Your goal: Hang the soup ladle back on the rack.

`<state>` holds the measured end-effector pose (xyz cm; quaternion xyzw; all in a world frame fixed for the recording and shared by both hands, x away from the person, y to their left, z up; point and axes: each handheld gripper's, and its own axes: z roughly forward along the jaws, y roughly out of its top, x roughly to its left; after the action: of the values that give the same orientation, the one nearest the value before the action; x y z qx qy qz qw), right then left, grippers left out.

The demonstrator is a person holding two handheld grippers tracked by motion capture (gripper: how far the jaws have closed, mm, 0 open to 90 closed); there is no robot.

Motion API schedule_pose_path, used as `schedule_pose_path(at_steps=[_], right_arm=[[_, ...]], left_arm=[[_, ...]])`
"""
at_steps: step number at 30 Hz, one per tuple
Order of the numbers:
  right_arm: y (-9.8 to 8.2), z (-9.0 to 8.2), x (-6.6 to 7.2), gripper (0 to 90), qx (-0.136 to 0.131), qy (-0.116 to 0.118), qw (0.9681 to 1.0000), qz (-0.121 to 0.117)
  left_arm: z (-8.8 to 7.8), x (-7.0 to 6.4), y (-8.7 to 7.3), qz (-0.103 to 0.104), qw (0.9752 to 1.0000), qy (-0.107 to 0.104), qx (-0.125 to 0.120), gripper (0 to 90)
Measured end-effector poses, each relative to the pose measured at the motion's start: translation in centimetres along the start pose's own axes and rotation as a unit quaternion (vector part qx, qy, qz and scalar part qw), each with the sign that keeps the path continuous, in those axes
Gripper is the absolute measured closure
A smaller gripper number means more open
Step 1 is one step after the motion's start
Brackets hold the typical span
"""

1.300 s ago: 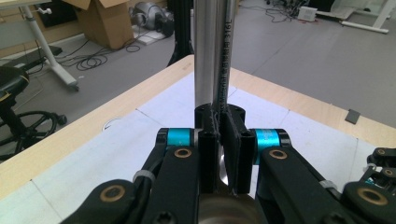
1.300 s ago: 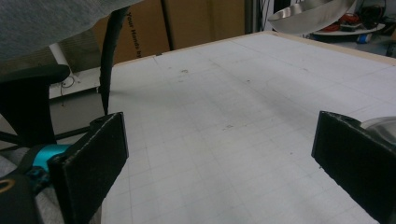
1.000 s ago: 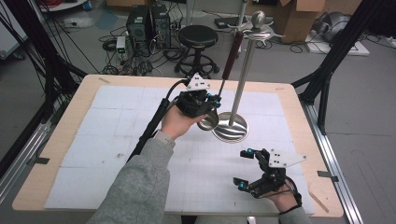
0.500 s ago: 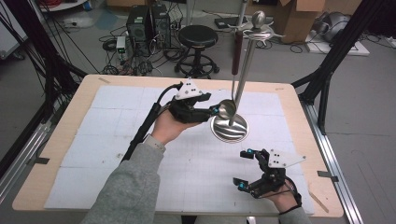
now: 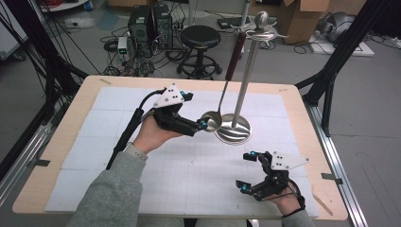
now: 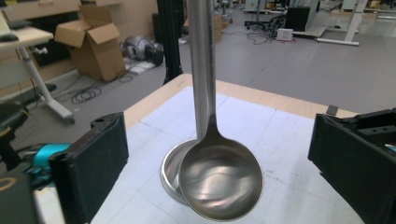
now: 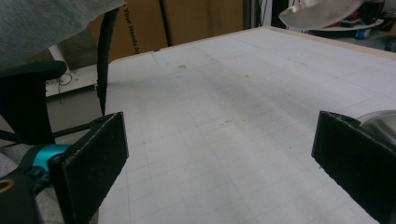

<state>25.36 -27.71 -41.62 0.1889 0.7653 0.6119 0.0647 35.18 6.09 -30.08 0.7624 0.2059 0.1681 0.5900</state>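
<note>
A steel ladle (image 5: 211, 121) with a dark red handle (image 5: 235, 52) hangs from a hook at the top of a metal stand (image 5: 248, 71). Its bowl is just above the stand's round base (image 5: 234, 130). My left gripper (image 5: 201, 125) points at the bowl from the left. Its jaws have just been opening and now stand wide. In the left gripper view the ladle bowl (image 6: 220, 179) hangs free between the jaws of the left gripper (image 6: 218, 154), and neither pad touches it. My right gripper (image 5: 245, 171) rests open near the front right, holding nothing.
The stand's pole (image 6: 201, 46) rises behind the ladle. White gridded paper (image 5: 189, 165) covers the wooden table (image 5: 61, 142). In the right gripper view the right gripper (image 7: 219, 154) faces bare paper, with the ladle bowl (image 7: 317, 11) far off and the stand base (image 7: 378, 119) at right.
The left gripper has drawn back leftward from the stand and opened its jaws. The ladle has come out of its grip and hangs from the stand. The right hand has stayed still.
</note>
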Motion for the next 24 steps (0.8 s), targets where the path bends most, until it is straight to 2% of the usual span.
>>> schedule_pose_path(at_steps=[3,4,11,16,21,24], right_arm=[[0.0,0.0,0.0,2.9,-0.003,0.000,1.0000,0.002],[0.0,0.0,-0.1,2.9,-0.006,0.000,1.0000,0.002],[0.0,0.2,-0.3,2.9,-0.003,-0.001,1.0000,0.005],[0.1,0.2,-0.3,2.9,-0.007,-0.004,1.0000,0.005],[0.0,0.2,-0.3,2.9,-0.002,-0.005,1.0000,0.003],[0.1,0.2,-0.3,2.9,-0.003,-0.008,1.0000,0.005]], left_arm=[[-0.5,0.3,-0.4,-0.005,1.0000,-0.005,0.000,1.7],[-0.8,0.4,-0.6,-0.003,1.0000,0.000,0.001,1.7],[-2.5,0.6,-1.7,0.005,1.0000,-0.001,-0.006,1.7],[-3.7,1.1,-2.9,0.015,0.9996,0.022,0.001,1.7],[-4.8,1.8,-4.5,-0.001,0.9998,0.021,0.003,1.7],[-5.6,1.8,-5.2,-0.013,0.9995,0.029,-0.010,1.7]])
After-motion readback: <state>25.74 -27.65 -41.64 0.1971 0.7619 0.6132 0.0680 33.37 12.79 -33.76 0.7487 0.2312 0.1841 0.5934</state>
